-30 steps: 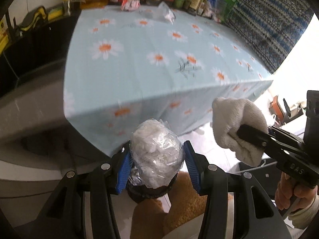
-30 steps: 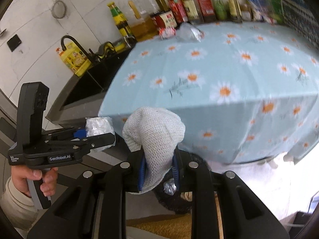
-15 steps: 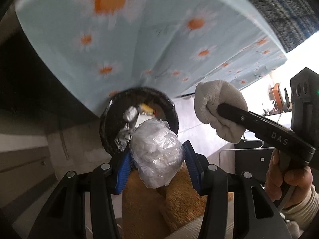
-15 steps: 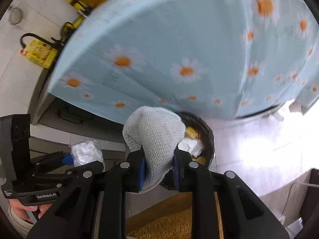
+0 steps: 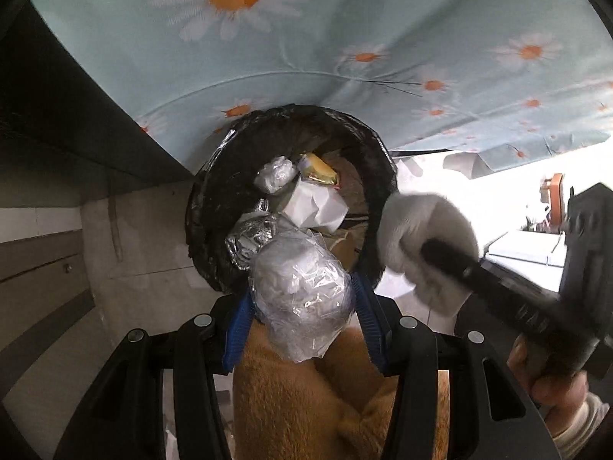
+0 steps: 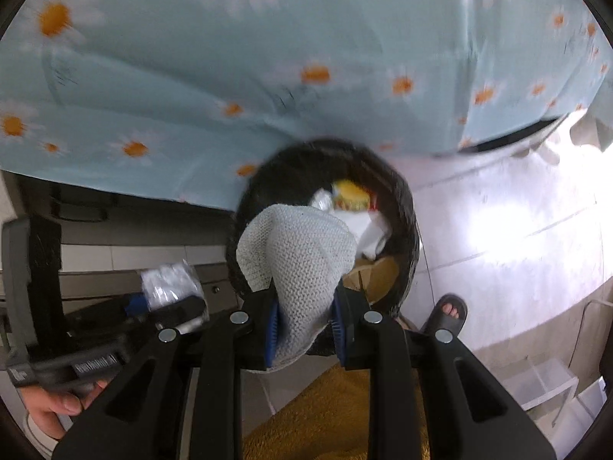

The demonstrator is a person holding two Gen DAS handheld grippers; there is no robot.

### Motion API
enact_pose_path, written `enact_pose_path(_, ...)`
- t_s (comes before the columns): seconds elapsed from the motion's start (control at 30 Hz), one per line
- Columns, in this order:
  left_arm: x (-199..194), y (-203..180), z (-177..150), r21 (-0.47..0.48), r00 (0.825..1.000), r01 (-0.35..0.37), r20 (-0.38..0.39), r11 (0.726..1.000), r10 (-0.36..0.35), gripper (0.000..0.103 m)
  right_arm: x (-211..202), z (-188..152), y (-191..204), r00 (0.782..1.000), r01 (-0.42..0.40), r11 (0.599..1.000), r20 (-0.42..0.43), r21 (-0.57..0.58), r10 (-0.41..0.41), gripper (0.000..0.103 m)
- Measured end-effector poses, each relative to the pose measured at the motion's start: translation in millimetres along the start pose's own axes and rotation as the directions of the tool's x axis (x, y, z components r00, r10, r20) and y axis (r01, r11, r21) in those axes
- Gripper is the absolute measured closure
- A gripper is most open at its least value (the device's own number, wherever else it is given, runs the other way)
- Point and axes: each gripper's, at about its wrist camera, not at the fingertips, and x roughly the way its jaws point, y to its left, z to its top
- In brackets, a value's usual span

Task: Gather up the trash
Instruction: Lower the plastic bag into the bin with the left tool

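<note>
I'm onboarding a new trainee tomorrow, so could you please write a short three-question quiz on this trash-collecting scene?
1. True or false: the left gripper is shut on a crumpled plastic bag.
2. What does the right gripper hold? A) a white knitted glove B) a bottle C) a foil ball
3. Fill in: the black-lined trash bin stands on the floor beside the hanging ____ tablecloth.

Key: 1 true; 2 A; 3 daisy-patterned.
</note>
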Motion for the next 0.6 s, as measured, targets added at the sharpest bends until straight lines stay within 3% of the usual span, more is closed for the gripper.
enact_pose_path(0.17, 19, 11, 12, -0.048, 1.000, -0.016, -0.017, 0.999, 0.016, 0.055, 22, 5, -11, 0.999, 0.017, 0.999, -0.035, 0.037, -0.016, 0.077)
enact_pose_path(0.3, 28, 12, 21, -0.022, 0.999, -0.045, -0.022, 0.999, 0.045, 0.055, 29, 15, -15, 0.999, 0.015, 0.999, -0.032, 0.039, -0.014, 0.077)
enact_pose_path(0.37, 28, 14, 24, -0.018, 0.999, -0.049, -0.024, 0.999, 0.048, 0.054, 28, 19, -19, 1.000, 0.006, 0.999, -0.031, 0.053, -0.005, 0.071)
enact_pose_path(0.4, 28, 15, 25, -0.019, 0.999, -0.042, -0.034, 0.999, 0.042, 0.052, 26, 21, -20, 1.000, 0.004, 0.998, -0.024, 0.066, -0.003, 0.069)
enact_pose_path(0.43, 28, 14, 26, -0.020, 0.998, -0.050, -0.045, 0.999, 0.049, 0.040, 24, 22, -21, 1.000, -0.003, 0.997, -0.018, 0.072, 0.004, 0.058)
enact_pose_path(0.47, 26, 14, 26, -0.022, 0.997, -0.064, -0.035, 0.998, 0.063, 0.034, 22, 22, -21, 1.000, -0.014, 0.997, -0.013, 0.071, 0.015, 0.054)
enact_pose_path(0.6, 20, 11, 26, -0.015, 0.998, -0.062, -0.027, 0.998, 0.062, 0.033, 14, 23, -16, 0.999, -0.035, 0.999, -0.025, 0.040, 0.036, 0.054)
